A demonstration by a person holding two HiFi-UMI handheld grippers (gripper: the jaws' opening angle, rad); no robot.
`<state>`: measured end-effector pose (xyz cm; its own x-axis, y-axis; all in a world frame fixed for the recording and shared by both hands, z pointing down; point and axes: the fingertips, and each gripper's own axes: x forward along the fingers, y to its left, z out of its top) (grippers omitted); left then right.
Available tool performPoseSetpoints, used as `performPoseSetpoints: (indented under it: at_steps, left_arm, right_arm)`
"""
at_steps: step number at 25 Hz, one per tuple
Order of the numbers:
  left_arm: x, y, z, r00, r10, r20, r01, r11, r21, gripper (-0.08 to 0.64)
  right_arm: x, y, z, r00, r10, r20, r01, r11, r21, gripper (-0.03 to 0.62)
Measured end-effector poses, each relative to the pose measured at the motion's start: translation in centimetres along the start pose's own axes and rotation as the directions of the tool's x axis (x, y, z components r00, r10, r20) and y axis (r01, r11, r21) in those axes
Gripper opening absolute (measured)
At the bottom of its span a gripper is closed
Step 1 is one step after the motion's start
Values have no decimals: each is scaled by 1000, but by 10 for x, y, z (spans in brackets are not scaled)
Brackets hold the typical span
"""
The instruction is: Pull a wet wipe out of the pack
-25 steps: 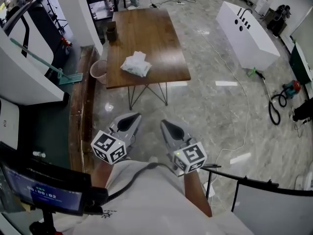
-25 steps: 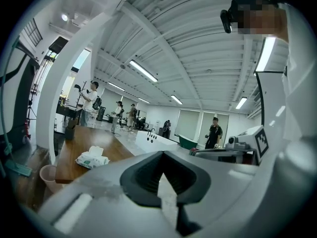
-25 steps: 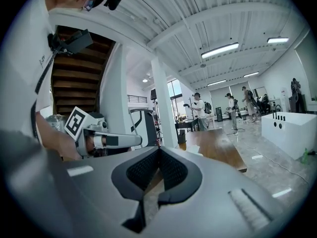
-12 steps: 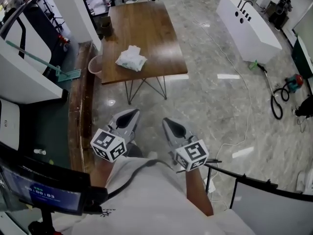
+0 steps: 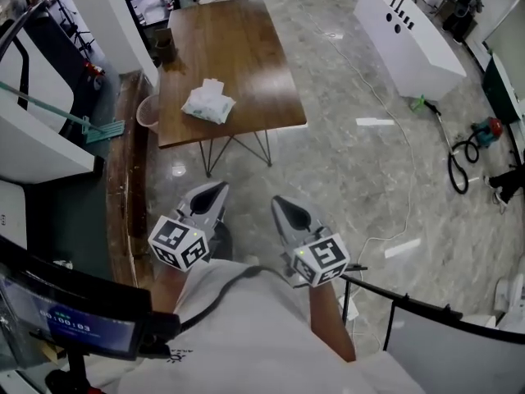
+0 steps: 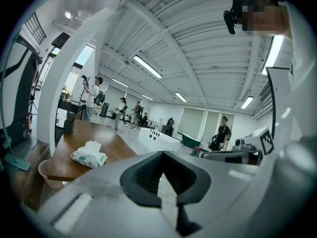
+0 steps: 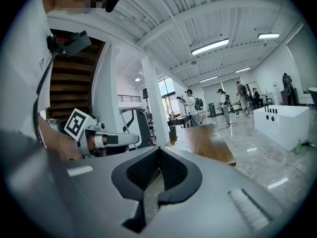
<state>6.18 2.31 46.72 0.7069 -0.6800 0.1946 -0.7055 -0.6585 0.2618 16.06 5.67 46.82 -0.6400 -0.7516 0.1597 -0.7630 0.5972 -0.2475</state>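
The white wet wipe pack (image 5: pixel 207 103) lies on the brown wooden table (image 5: pixel 246 64), with a wipe tuft sticking up from its top. In the left gripper view the pack (image 6: pixel 89 155) sits far ahead at the left. Both grippers are held close to my body above the floor, well short of the table. My left gripper (image 5: pixel 211 195) has its jaws together and holds nothing. My right gripper (image 5: pixel 285 206) beside it is also shut and empty. The right gripper view shows the table (image 7: pixel 210 142) but not the pack.
A dark holder (image 5: pixel 163 44) stands on the table's far left corner. A pink bin (image 5: pixel 148 112) sits on the floor by the table's left side. A white cabinet (image 5: pixel 406 35) and cables (image 5: pixel 456 164) lie to the right. People (image 6: pixel 90 97) stand at the room's far end.
The table and pack have drifted left in the head view as my viewpoint shifted. Both grippers stay shut in about the same place near my body.
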Motion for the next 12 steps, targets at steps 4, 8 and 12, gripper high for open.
performPoseSetpoints:
  at_steps: [4, 8, 12]
  left_arm:
    - [24, 21, 11, 1000, -27, 9, 27, 1000, -3, 2]
    - [48, 47, 27, 998, -55, 14, 55, 998, 6, 2]
    - [66, 81, 43, 997, -77, 3, 77, 997, -7, 2]
  right_arm:
    - [20, -16, 3, 1000, -26, -11, 26, 1000, -14, 8]
    - [52, -25, 18, 999, -34, -10, 33, 999, -28, 8]
    - [94, -29, 33, 999, -39, -32, 36, 996, -79, 8]
